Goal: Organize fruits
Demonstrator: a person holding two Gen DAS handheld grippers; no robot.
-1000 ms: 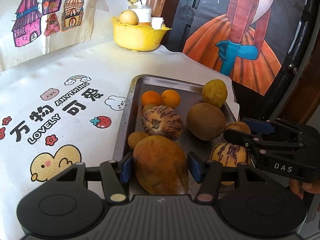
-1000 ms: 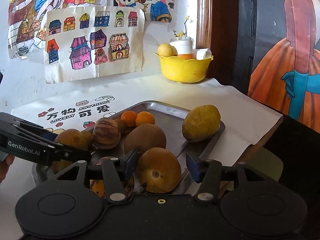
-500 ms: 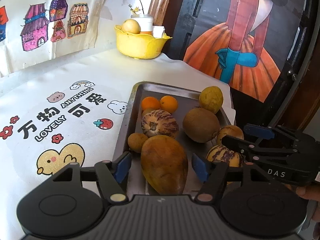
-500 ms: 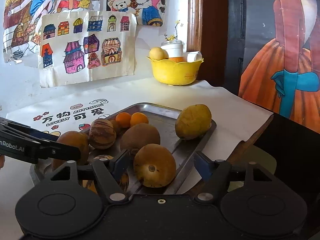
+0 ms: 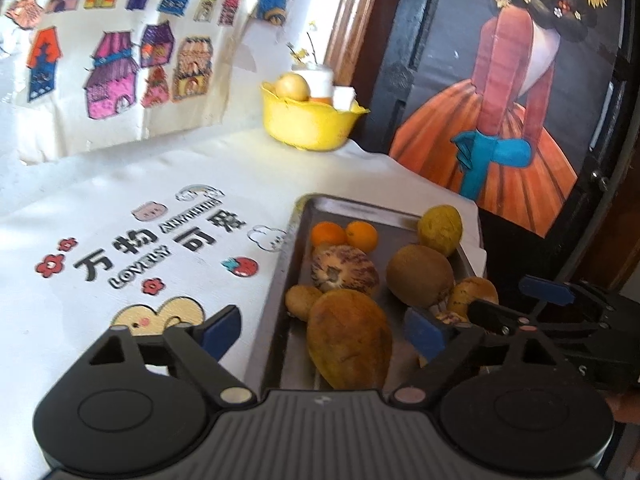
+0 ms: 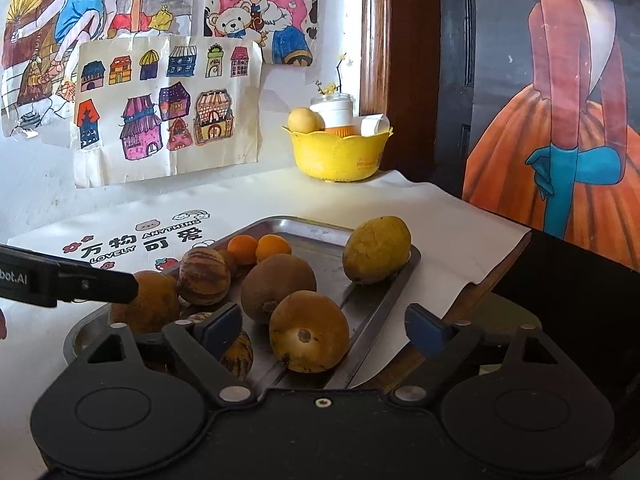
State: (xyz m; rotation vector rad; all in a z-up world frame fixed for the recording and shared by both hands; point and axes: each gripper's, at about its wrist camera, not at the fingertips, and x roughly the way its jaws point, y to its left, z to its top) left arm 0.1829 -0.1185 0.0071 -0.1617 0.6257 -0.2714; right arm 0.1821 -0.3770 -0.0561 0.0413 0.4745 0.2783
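Your left gripper (image 5: 322, 330) is opening, its fingers wide on either side of the long brown fruit (image 5: 350, 338) without touching it, so that fruit lies free at the near end of the metal tray (image 5: 280, 320). Your right gripper (image 6: 326, 326) is opening too, and the round brown fruit (image 6: 309, 331) sits loose between its spread fingers near the tray's right rim. The other fruits, two small oranges (image 5: 344, 235) and a striped one (image 5: 344, 269) among them, rest grouped in the same tray, probably as the collecting place, while the yellow bowl (image 6: 338, 154) stands well apart at the back of the table
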